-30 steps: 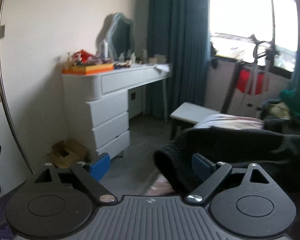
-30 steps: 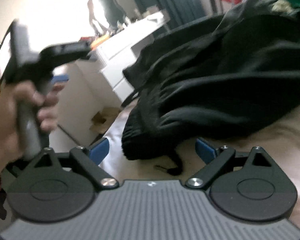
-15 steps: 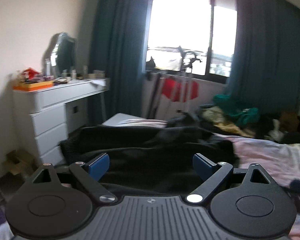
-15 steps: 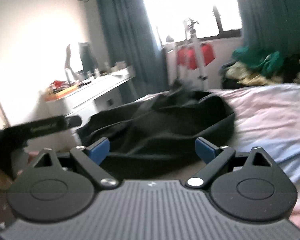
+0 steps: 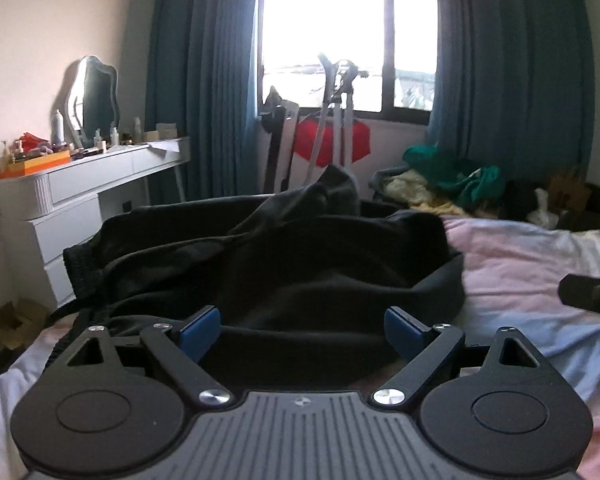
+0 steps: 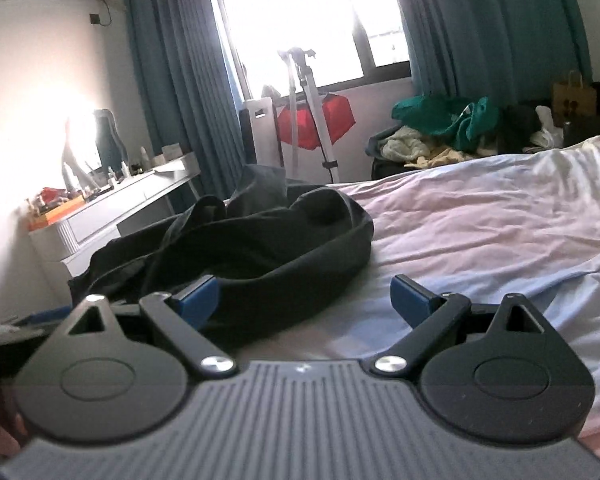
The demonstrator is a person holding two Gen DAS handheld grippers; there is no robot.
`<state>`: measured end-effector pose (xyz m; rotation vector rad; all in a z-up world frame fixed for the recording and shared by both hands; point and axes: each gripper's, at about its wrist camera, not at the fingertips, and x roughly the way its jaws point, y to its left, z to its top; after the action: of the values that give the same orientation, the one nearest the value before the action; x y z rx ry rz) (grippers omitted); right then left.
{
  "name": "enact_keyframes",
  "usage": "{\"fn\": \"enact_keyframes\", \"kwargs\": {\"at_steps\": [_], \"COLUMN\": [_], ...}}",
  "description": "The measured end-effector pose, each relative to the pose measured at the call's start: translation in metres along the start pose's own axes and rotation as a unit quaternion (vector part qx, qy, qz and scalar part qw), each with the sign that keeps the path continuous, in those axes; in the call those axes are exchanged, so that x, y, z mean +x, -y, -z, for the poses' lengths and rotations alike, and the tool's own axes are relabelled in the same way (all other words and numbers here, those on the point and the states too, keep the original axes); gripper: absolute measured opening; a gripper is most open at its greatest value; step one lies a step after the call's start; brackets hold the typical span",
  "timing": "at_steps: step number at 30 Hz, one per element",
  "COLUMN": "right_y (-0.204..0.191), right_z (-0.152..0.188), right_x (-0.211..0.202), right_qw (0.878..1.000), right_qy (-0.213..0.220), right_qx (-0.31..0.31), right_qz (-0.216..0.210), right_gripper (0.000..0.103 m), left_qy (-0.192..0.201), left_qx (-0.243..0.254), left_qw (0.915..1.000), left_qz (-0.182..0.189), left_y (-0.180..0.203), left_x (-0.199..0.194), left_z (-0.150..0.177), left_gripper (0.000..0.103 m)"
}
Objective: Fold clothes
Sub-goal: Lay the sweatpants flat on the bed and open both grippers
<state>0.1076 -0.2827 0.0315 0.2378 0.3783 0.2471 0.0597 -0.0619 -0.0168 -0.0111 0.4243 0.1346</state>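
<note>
A black garment lies crumpled on the bed's pink and pale blue sheet. It also shows in the right wrist view, on the left part of the sheet. My left gripper is open and empty, low over the garment's near edge. My right gripper is open and empty, at the garment's near right edge; its left fingertip is over the black cloth. Part of the right gripper's body shows at the right edge of the left wrist view.
A white dresser with a mirror and clutter stands left of the bed. A tripod and a red item stand by the window. A pile of green and yellow clothes lies beyond the bed.
Both grippers have swung from looking at the dresser side and down onto the garment to level views across the bed toward the window. Both stay open and empty.
</note>
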Motion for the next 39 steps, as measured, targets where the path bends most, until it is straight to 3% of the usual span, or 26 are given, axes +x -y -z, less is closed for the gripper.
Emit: {"fn": "enact_keyframes", "kwargs": {"at_steps": [6,21,29,34,37,39], "right_y": [-0.008,0.013,0.012,0.026,0.046,0.06], "right_z": [0.009,0.016,0.015,-0.008,-0.034,-0.049], "right_x": [0.01,0.009,0.009,0.039,0.079,0.11], "right_qw": [1.0,0.996,0.996,0.993,0.988,0.987], "right_qy": [-0.028,-0.053,-0.056,-0.074,-0.086,-0.089], "right_qx": [-0.013,0.065,0.059,0.083,0.107,0.107], "right_qz": [0.006,0.019,0.036,0.049,0.069,0.084], "right_gripper": [0.094,0.094,0.094,0.093,0.073,0.07], "left_qy": [-0.027,-0.031,-0.092,-0.137,-0.172,-0.201], "left_qx": [-0.011,-0.039,-0.046,-0.056,-0.071,-0.091], "left_qw": [0.9995,0.9987,0.994,0.9883,0.9822,0.9748], "left_qz": [0.013,0.014,0.037,0.038,0.028,0.034], "left_y": [-0.017,-0.028,-0.028,-0.027,-0.03,-0.035], "left_x": [0.02,0.005,0.019,0.034,0.048,0.061], "left_z": [0.002,0.003,0.013,0.019,0.023,0.026], "left_gripper": [0.091,0.091,0.091,0.091,0.091,0.091]}}
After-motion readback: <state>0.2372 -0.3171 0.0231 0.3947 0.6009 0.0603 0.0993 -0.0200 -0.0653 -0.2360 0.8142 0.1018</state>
